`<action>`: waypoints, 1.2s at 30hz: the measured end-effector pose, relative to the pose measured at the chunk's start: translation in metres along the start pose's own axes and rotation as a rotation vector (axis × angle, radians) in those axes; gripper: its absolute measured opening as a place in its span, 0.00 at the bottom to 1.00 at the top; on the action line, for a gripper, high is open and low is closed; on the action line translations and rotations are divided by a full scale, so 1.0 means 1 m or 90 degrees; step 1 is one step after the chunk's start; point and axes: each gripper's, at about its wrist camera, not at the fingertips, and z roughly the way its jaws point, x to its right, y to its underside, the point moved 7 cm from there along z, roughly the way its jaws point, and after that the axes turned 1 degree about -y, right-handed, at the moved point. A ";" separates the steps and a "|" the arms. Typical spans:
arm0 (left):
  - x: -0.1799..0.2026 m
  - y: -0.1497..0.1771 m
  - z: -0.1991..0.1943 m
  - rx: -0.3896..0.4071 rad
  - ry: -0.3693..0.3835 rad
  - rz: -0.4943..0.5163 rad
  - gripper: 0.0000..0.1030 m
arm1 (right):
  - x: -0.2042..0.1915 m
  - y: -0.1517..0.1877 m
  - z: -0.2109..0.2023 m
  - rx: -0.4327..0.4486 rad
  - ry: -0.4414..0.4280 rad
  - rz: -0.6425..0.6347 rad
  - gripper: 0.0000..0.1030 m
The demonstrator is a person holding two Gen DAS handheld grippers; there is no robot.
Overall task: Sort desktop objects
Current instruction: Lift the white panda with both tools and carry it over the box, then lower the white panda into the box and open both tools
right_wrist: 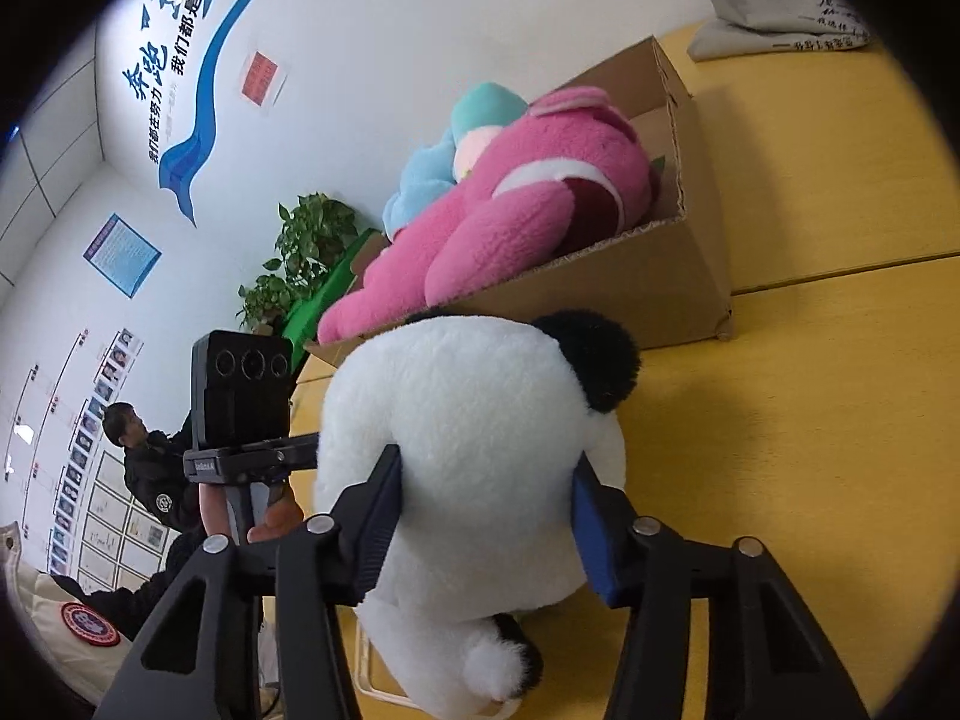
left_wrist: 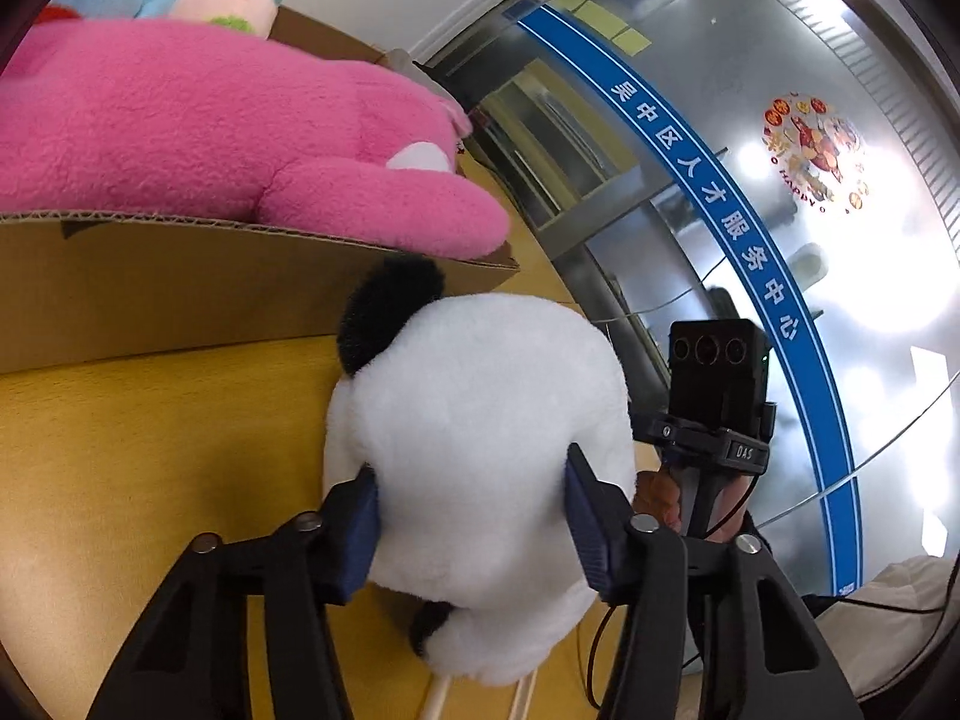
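Here, yellow desk (right_wrist: 840, 396), cardboard box (right_wrist: 660, 294), white wall (right_wrist: 420, 12)

panda plush (right_wrist: 480, 450) before box (right_wrist: 630, 294) | bear plush (right_wrist: 528, 204) in box | box on table (right_wrist: 840, 390)

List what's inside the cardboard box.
In the cardboard box lie a pink plush toy and, behind it, a light blue plush toy with a teal and pale pink part. Anything beneath them is covered.

A blue band (left_wrist: 738, 228) across the glass wall reads "吴中区人才服务中心". A round sticker (left_wrist: 816, 150) there shows "HAPPY". The camera mount (left_wrist: 741, 453) reads "DAS". The white wall's lettering (right_wrist: 180, 54) includes "我们都是".
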 end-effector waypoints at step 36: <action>-0.079 -0.320 0.081 0.003 -0.236 0.056 0.58 | 0.105 -0.289 0.113 -0.051 0.218 -0.077 0.26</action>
